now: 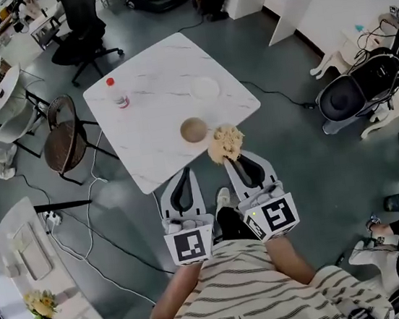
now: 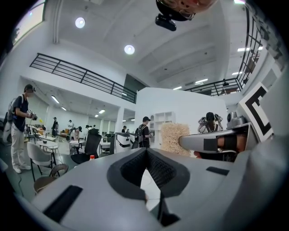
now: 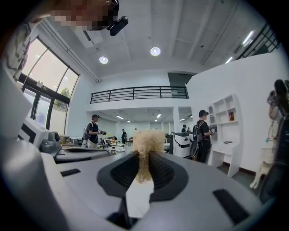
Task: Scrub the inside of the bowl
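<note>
Scrubbing not yet begun, by my reading: right gripper (image 1: 237, 159) pinches a pale straw-coloured fibrous scrubber (image 1: 225, 143) between narrow-set fingers. The tuft pokes out past the fingertips, just beside the round tan bowl (image 1: 194, 129), not inside it. Left gripper (image 1: 183, 173), fingers drawn together on nothing, hangs short of the white marble-patterned table (image 1: 157, 117), bowl ahead of its fingertips; the whole inside is left to wipe.

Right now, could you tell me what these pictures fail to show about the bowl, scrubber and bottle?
Bowl: in the head view, too small to show any dirt inside; in both gripper views, hidden behind each gripper's own body.
Scrubber: its gripped end, hidden between the fingers of the right gripper.
Bottle: label too small, head view.
</note>
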`<state>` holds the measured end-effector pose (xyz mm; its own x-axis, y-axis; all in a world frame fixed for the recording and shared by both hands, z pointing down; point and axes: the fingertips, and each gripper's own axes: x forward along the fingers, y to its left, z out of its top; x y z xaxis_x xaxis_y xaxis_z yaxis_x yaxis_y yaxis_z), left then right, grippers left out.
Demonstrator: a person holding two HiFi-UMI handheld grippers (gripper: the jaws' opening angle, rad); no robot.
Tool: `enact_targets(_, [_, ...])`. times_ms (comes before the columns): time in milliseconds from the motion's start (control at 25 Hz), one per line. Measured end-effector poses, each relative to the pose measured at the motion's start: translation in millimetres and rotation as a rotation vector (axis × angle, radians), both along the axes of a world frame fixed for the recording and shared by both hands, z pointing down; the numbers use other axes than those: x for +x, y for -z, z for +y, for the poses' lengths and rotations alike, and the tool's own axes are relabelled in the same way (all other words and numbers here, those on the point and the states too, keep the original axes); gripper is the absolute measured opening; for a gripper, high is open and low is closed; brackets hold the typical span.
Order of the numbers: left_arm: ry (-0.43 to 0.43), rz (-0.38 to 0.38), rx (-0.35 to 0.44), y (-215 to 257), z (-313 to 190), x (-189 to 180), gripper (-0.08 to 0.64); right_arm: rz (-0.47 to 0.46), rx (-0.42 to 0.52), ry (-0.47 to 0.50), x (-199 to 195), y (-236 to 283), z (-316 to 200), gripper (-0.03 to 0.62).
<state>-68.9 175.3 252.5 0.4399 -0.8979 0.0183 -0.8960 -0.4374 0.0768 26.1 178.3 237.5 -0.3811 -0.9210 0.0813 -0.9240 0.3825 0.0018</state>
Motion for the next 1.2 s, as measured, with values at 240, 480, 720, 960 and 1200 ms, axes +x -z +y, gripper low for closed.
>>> enact_targets(240, [0.031,-0.020,0.011,-6.3,-47.3,7.0,0.004,-0.019,0.009,0.044,6.0,-3.4,-49.7,0.072])
enact_targets(480, [0.083,-0.043,0.022,-4.3,-95.2,11.4,0.003,-0.027,0.025,0.113,8.2,-0.5,-99.1,0.072])
enact_targets(720, [0.114,-0.055,0.023,-9.4,-127.9,27.2,0.003,-0.034,0.021,0.165,19.1,-6.8,-133.6,0.072])
enact_targets(960, [0.140,-0.065,0.008,-15.8,-149.2,49.1,0.003,-0.055,0.000,0.214,36.2,-16.0,-156.2,0.072])
enact_targets(1200, [0.165,-0.076,-0.020,-31.6,-157.0,59.9,0.003,-0.058,-0.030,0.244,50.2,-28.9,-164.2,0.072])
